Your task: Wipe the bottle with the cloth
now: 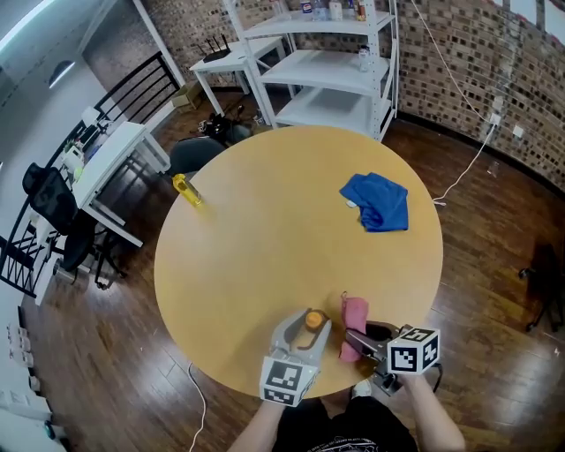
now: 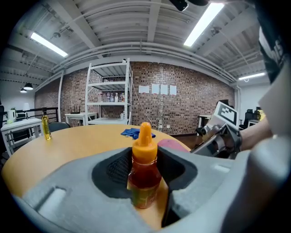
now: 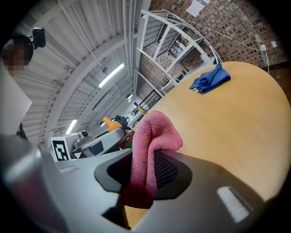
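Left tongs [image 2: 146, 193] tight on upright bottle [image 2: 144, 159], label unreadable; right tongs [image 3: 143, 179] pinching pink cloth [image 3: 153, 134], lower end in shadow.

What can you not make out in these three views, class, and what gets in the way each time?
- Label of the orange-capped bottle: left gripper view, print too blurred to read.
- Body of that bottle: head view, covered by the left gripper; only the cap shows.
- Lower end of the pink cloth: right gripper view, sunk between the jaws.
- What the shelf items are: head view, too small and cut off by the top edge.
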Demonstrator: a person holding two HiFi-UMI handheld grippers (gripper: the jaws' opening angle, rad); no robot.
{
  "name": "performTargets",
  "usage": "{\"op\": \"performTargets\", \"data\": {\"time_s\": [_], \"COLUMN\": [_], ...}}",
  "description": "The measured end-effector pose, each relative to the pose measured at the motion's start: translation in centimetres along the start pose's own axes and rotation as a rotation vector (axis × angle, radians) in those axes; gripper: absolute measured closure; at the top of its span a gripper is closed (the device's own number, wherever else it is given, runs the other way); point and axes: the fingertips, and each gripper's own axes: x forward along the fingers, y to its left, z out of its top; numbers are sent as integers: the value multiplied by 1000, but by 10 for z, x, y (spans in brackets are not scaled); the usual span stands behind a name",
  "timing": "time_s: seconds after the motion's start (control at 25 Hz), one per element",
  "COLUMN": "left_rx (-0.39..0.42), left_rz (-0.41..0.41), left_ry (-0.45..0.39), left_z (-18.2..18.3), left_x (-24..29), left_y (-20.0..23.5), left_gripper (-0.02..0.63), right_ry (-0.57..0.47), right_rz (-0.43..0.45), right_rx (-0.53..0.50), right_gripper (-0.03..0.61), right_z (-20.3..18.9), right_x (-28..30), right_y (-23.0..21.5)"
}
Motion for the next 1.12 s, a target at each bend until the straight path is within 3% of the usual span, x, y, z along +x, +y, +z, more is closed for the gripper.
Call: {"op": "performTargets", "data": {"time_s": [0.32, 0.52, 0.56, 0.68, 0.76, 0.96, 1.12], "left_rx": [-37, -128, -138, -163, -189, -219, -220], "left_rz": [32, 112, 129, 186, 222, 256, 262], "left_ry": [4, -58, -74, -127, -149, -154, -150], "left_z": [-7, 7, 13, 30, 38, 37, 39], "left_x": [-13, -47, -54, -73, -82, -89, -92], "left_y": [5, -9, -15, -28, -31, -35, -37], "left_gripper": [402, 407, 416, 544, 593, 609, 609], "right_ry": [-33, -98, -111, -163, -208, -268, -281], "right_rz": [-17, -107, -130, -181, -204, -271, -269], "right_rx": [-38, -271, -324, -444, -512, -630, -664], "right_gripper": [469, 471, 472, 474, 474, 474, 474], "right_z": [8, 26, 30, 40, 48, 56, 58], "right_x": [-7, -31, -36, -51, -60, -71, -73], "right_y": [8, 36, 44, 69, 84, 97, 107]}}
